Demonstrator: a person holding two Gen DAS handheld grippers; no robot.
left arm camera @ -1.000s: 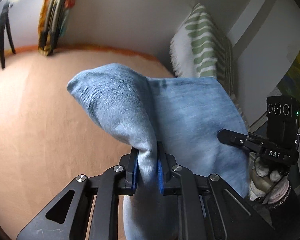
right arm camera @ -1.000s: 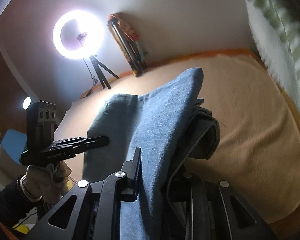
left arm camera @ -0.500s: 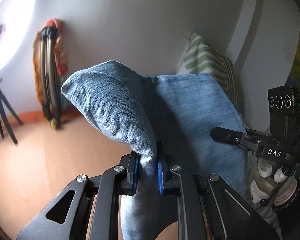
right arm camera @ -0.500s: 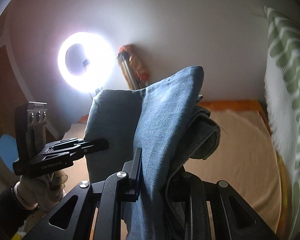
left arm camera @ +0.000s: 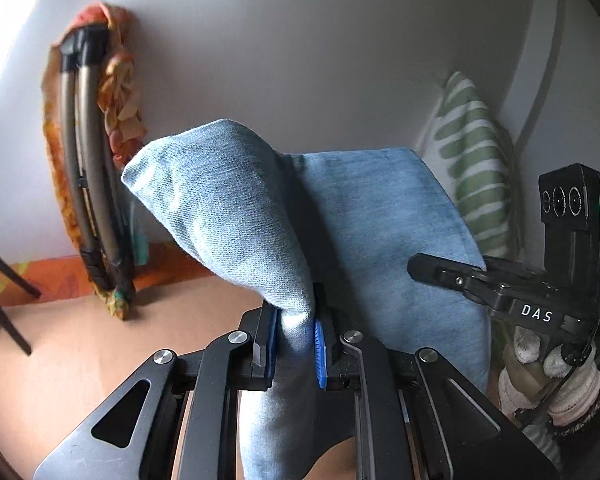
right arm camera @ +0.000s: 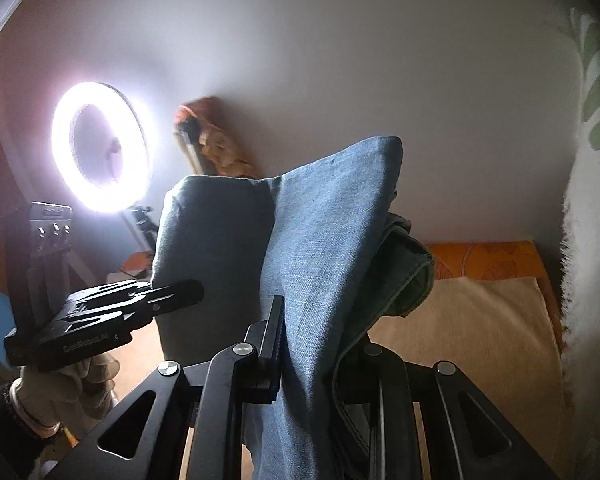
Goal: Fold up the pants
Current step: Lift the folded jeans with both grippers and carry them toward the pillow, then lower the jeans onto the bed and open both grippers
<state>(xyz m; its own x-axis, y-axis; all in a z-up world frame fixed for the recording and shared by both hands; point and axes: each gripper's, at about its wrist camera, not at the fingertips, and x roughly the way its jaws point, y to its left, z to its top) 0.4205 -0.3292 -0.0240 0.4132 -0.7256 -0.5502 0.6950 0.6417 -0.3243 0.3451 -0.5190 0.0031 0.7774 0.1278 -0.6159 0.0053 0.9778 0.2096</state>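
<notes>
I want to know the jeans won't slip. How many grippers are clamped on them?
2. The left gripper pinches a bunched fold of the jeans; the right gripper grips the other side, a thicker wad. Its far finger is hidden by cloth.

Your two wrist cams sit right behind each gripper's fingers, aimed toward the wall [left arm camera: 340, 60], close on the pants [left arm camera: 228, 216]; both catch those.

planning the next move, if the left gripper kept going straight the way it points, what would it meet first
Beyond the blue denim pants that the left gripper is clamping, the line seems to run to the plain white wall. Nothing else shows between them, though depth is hard to judge.
</notes>
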